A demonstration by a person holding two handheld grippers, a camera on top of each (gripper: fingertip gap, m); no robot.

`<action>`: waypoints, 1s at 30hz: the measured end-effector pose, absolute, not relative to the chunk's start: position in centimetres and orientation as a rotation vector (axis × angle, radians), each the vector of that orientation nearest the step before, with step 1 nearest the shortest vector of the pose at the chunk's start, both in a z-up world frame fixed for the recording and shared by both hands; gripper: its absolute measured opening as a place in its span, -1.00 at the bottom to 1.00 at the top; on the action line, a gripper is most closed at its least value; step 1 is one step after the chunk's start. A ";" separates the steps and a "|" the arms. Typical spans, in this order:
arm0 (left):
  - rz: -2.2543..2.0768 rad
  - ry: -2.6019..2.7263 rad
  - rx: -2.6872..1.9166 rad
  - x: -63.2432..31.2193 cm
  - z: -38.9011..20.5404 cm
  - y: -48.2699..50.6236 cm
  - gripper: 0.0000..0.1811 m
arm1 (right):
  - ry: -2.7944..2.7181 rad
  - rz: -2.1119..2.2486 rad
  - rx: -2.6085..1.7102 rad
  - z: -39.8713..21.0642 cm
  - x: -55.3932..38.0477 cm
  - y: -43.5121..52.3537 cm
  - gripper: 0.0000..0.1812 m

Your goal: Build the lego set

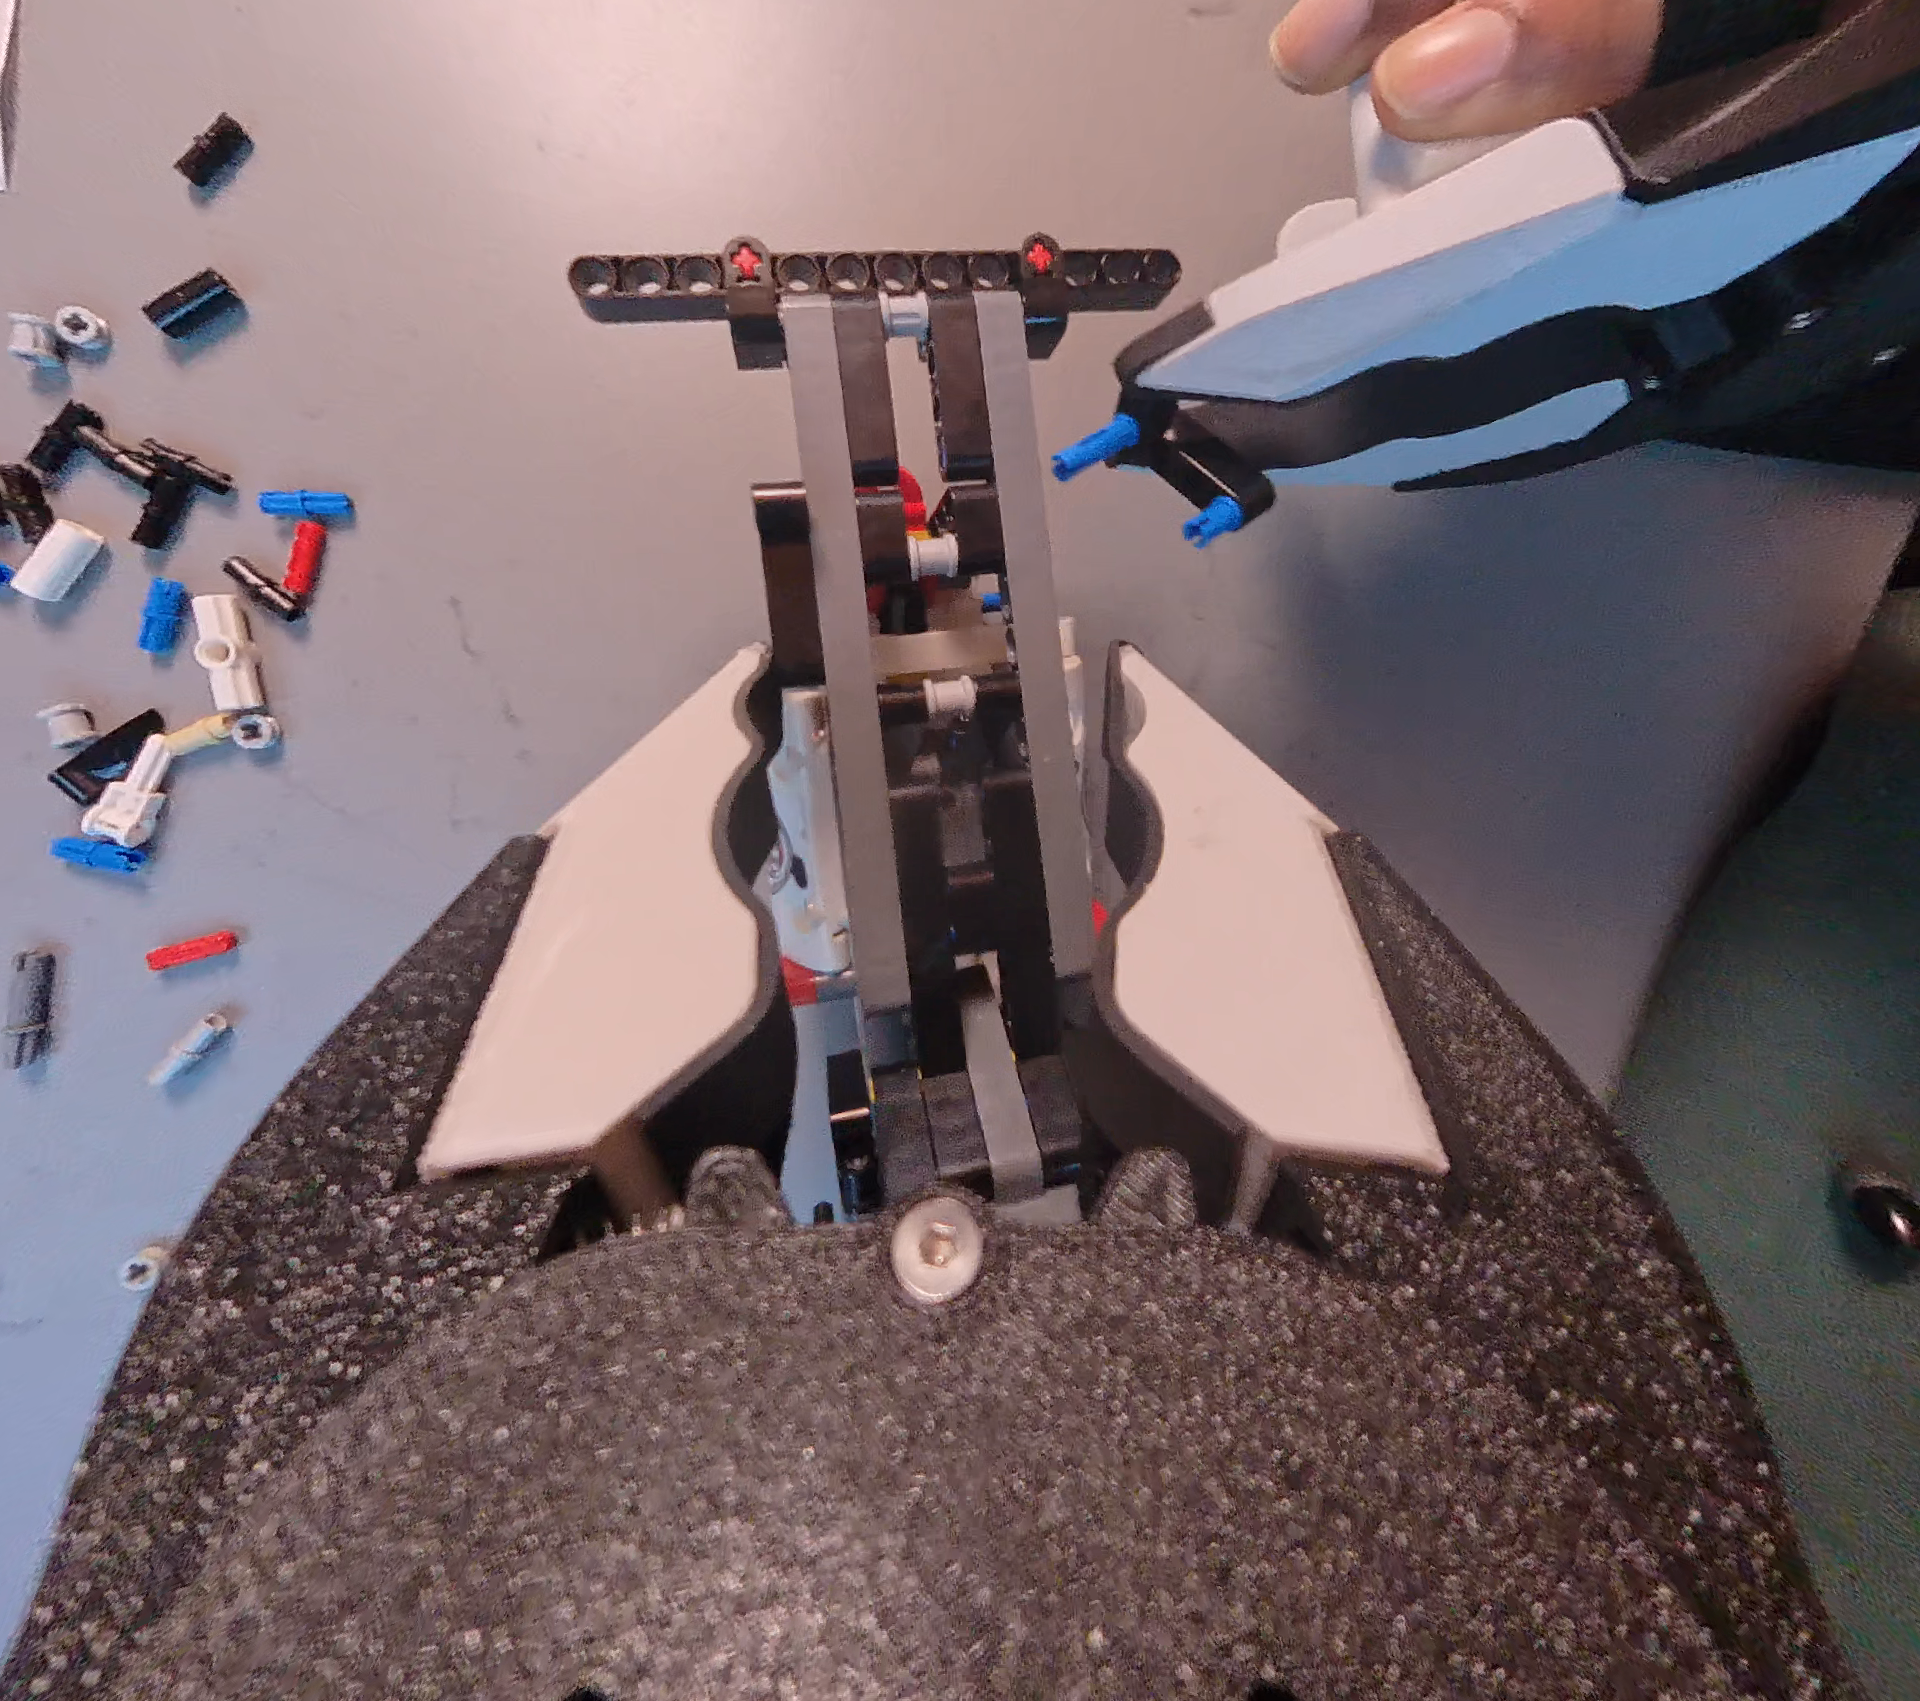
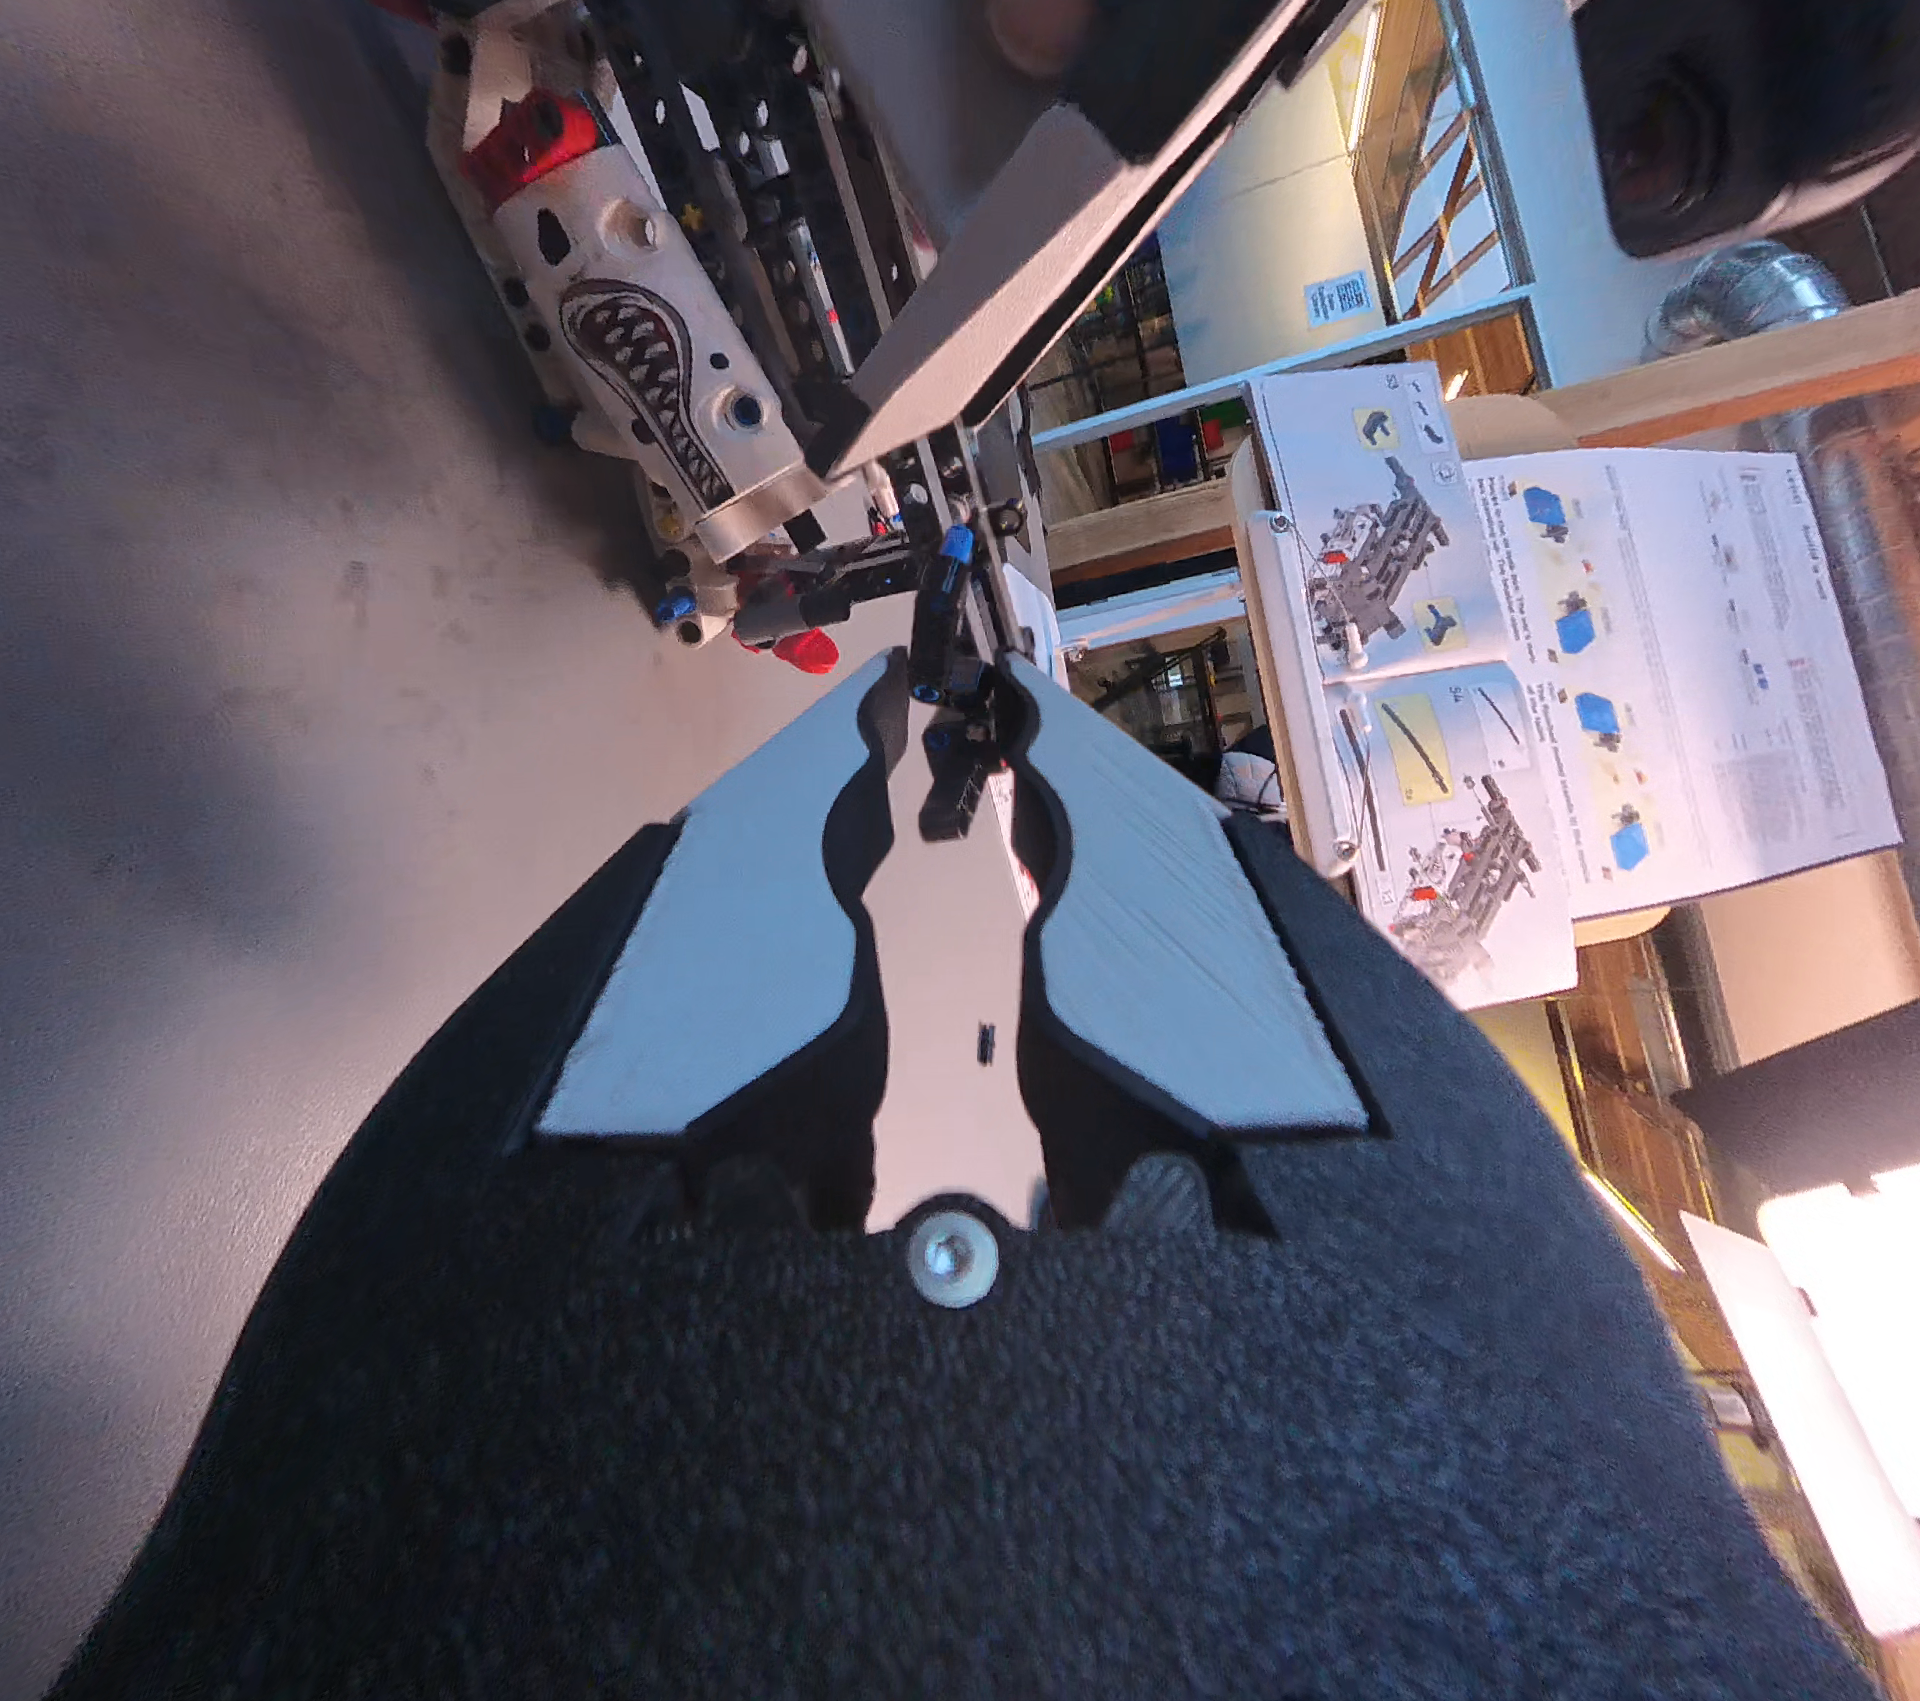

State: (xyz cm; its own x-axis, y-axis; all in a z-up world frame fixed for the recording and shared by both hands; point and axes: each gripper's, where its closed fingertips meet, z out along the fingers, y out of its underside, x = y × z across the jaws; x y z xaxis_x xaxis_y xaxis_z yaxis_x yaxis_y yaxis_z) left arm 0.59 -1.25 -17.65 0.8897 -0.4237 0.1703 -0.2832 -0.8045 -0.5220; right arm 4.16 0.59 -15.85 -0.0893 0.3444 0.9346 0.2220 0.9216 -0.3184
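Left wrist view puts the lego model [image 1: 925, 716] dead centre: a long black-and-grey technic build, clamped between the two fingers of the left gripper [image 1: 935, 675], jaws closed onto its sides. It runs away from the camera and ends far off in a black cross beam [image 1: 873, 280] full of holes, with two red pins on its top edge. And from the right comes the right gripper [image 1: 1164, 446], tips pinched on a small black connector [image 1: 1195, 456] with blue pins [image 1: 1091, 446] poking out toward the model, close to its right side but not touching. A person's hand [image 1: 1507, 10] sits on top of that gripper, fingers curled over the white housing.

Right wrist view confirms it: the right gripper's jaws are closed on the black connector [image 2: 951, 695] at the very tips, a blue pin pointing up toward the model [image 2: 644, 321], whose white panel carries a shark-mouth print.

Out to the left on the grey table [image 1: 416, 41], well apart from the model, lies a scatter of loose pieces [image 1: 166, 612] in black, white, blue and red. Beyond the table's far edge, an open instruction booklet [image 2: 1507, 664] stands propped up.
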 end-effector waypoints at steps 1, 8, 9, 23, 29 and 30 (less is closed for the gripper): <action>-0.417 0.513 -2.556 0.8 -17.4 -1.7 -0.29 | -1.671 0.096 -0.449 -15.9 4.3 0.8 -0.83; -0.534 0.510 -2.562 0.7 -17.1 -4.1 -0.32 | -1.679 0.067 -0.478 -16.1 4.0 -0.2 -0.83; -0.519 0.509 -2.558 0.8 -17.1 -4.1 -0.31 | -1.673 0.062 -0.482 -16.0 3.9 -0.1 -0.83; -0.296 0.435 -2.577 1.0 -17.6 -3.8 -0.38 | -1.675 -0.091 -0.627 -16.3 3.7 1.2 -0.84; -0.331 0.395 -2.499 1.1 -16.6 -3.8 -0.34 | -1.667 -0.022 -0.727 -16.3 4.2 0.9 -0.83; -0.317 0.410 -2.452 1.1 -15.8 -3.8 -0.33 | -1.664 0.007 -0.733 -16.1 4.5 0.7 -0.83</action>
